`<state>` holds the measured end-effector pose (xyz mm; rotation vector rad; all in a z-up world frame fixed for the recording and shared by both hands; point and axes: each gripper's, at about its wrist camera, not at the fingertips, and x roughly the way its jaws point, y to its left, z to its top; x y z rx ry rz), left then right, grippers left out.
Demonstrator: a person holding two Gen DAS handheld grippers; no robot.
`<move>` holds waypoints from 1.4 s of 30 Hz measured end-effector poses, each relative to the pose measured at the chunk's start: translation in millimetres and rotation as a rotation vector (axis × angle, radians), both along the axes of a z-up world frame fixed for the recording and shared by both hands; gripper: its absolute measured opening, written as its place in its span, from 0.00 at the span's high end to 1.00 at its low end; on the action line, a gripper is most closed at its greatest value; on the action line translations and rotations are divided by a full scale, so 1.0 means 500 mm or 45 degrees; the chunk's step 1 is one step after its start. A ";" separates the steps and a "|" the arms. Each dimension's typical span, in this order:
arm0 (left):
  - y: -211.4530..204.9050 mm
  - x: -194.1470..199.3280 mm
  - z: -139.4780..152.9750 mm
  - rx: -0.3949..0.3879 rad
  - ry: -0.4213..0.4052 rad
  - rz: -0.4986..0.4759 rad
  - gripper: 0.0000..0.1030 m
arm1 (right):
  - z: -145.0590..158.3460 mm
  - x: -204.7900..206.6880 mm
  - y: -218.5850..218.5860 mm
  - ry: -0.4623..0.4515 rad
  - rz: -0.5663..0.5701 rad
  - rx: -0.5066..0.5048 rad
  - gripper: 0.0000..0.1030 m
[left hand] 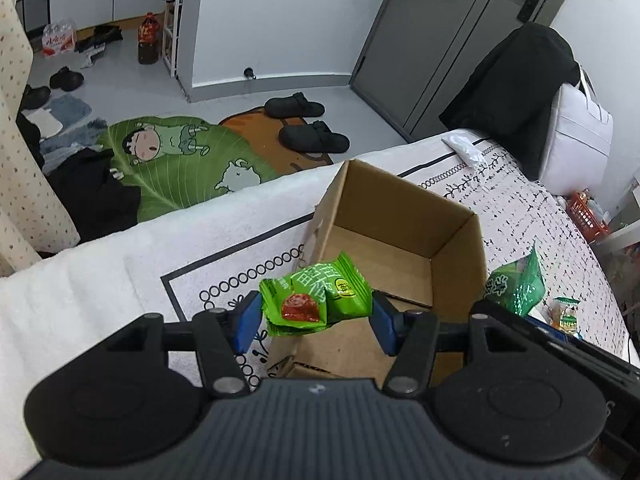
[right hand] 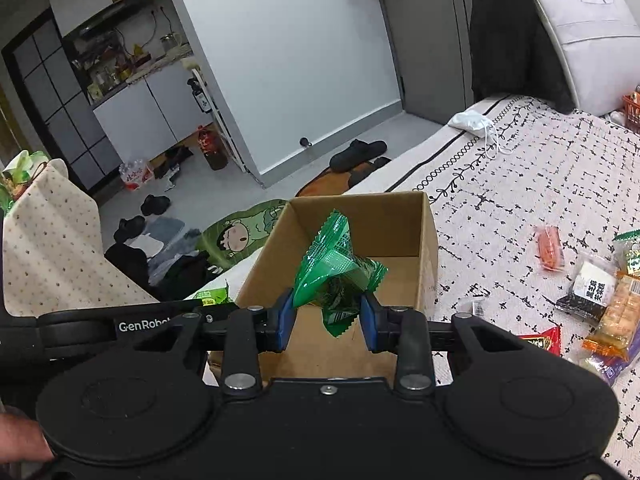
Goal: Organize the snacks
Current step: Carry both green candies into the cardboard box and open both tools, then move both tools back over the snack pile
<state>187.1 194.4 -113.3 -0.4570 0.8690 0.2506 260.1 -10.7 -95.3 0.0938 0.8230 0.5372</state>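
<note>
Between the blue pads of my left claw (left hand: 316, 316) sits a light green snack packet (left hand: 316, 298) with a red picture on its front; both pads press its crumpled sides, so that claw is clamped on it. It hangs over the near left corner of the cardboard box (left hand: 460, 248), partly above the box's open top and partly above the rim. Nothing can be seen lying on the bare brown floor of the box.

My right claw (right hand: 326, 316) is closed on a dark green snack packet (right hand: 332, 268), squeezed narrow at the middle, its zigzag edge sticking up and tilted to the left. That packet is held above the box's near end, over the open top. In the left view the same dark green packet (left hand: 516, 284) shows just beyond the box's right wall, with the black body of my right claw beneath it.

The box stands on a bed cover (right hand: 520, 184) of white cloth with a black pattern. To the right of the box, well apart from it, more snacks lie on the cover: an orange packet (right hand: 551, 248), a black and white packet (right hand: 588, 292), a packet of crackers (right hand: 616, 316) and a red packet (right hand: 542, 340). A white face mask (right hand: 472, 122) lies near the cover's far edge. Beyond the bed, black slippers (left hand: 296, 106) rest on a cartoon floor mat (left hand: 176, 160). At the lower left corner of the right view, a bit of my hand (right hand: 20, 440) shows beside the claw's body.
</note>
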 end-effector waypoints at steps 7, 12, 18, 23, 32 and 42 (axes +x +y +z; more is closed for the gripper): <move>0.016 0.003 -0.004 -0.018 0.031 0.021 0.42 | -0.005 -0.002 0.013 0.014 0.010 0.004 0.67; 0.010 0.000 0.006 -0.026 0.003 0.000 0.39 | -0.008 -0.002 0.008 0.013 0.009 0.003 0.67; 0.005 -0.002 0.005 -0.105 -0.022 -0.013 0.36 | -0.016 -0.004 -0.005 0.041 0.000 -0.004 0.64; -0.002 -0.009 0.020 -0.099 -0.044 -0.010 0.27 | -0.007 -0.009 -0.009 0.041 0.010 0.007 0.62; -0.017 -0.020 0.045 -0.046 -0.015 0.009 0.20 | 0.016 -0.022 -0.045 0.041 -0.008 0.018 0.62; -0.063 -0.038 0.067 -0.001 0.024 -0.001 0.17 | 0.045 -0.043 -0.130 0.036 -0.095 0.008 0.49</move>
